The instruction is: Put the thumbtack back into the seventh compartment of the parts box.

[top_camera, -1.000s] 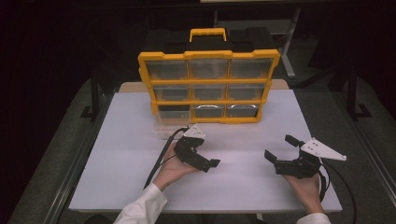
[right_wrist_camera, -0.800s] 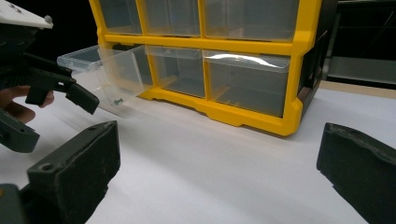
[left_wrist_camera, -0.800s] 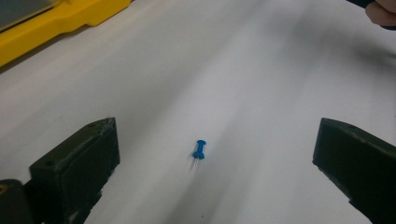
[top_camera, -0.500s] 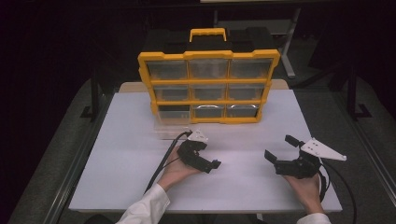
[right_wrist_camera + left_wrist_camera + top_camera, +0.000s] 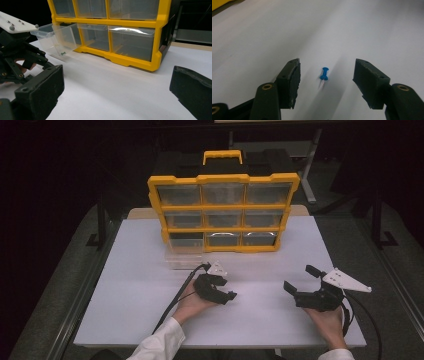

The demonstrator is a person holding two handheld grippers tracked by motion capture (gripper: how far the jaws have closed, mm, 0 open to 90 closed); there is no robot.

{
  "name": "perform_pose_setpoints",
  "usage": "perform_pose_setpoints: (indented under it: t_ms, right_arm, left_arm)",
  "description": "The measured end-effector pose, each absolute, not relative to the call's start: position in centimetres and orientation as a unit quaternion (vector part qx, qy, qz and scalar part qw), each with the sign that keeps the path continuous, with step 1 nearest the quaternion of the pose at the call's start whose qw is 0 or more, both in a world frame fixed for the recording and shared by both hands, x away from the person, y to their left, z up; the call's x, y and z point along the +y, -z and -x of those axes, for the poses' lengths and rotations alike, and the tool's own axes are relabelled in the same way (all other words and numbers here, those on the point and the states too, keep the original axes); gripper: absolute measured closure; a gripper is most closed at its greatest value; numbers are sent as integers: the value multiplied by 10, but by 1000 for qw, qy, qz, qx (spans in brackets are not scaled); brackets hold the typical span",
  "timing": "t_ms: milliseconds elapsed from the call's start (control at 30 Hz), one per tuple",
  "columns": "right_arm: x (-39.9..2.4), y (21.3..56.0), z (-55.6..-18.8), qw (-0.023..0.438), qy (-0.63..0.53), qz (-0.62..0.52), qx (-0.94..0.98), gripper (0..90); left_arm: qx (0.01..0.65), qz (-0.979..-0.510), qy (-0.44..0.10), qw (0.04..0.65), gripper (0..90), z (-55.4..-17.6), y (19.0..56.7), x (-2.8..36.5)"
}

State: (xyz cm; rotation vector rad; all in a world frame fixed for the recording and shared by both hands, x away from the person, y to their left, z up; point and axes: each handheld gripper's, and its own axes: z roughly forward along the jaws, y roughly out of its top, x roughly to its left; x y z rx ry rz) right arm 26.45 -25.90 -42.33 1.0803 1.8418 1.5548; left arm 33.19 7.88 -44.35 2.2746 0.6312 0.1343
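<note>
Dark room behind; white tabletop [image 5: 150, 270] carries a yellow drawer cabinet [image 5: 223, 212] with clear drawers, standing upright at the far side; its bottom-left drawer [image 5: 183, 254] is pulled out onto the tabletop, clear-walled, with a small green object lying inside, seen in the right gripper view [image 5: 62, 53].

Left tool [image 5: 231, 296] sits near the cabinet's front, just below the pulled drawer, held low over the white surface; its jaws have just been closing and stand about half apart; a blue pushpin [image 5: 324, 74] lies on the tabletop between the two pads [image 5: 293, 82], touching neither; pin's point faces toward the camera; nothing gripped.

Right tool [image 5: 301, 281] rests well to the right of the left one, in front of the cabinet's right end, jaws spread wide and empty; in its own view the cabinet's lower drawers show between the pads [image 5: 42, 90]; white sleeve [image 5: 157, 342] at the left wrist.
</note>
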Motion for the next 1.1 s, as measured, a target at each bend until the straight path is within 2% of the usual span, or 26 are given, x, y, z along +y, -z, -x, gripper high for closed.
perform_pose_setpoints:
  t_ms: [200,433,667,1100]
  right_arm:
    - [-258,423,-265,246,-569,-395,677,0]
    - [-259,423,-264,247,-569,-397,676,0]
    - [-258,424,-265,246,-569,-396,678,0]
    - [-258,424,-265,245,-568,-396,678,0]
  left_arm:
    - [246,-889,-49,382,466,-332,445,78]
    - [245,-890,-42,381,618,-334,448,77]
    - [236,-898,-56,366,826,-332,451,73]
    - [234,-899,-58,366,837,-334,439,82]
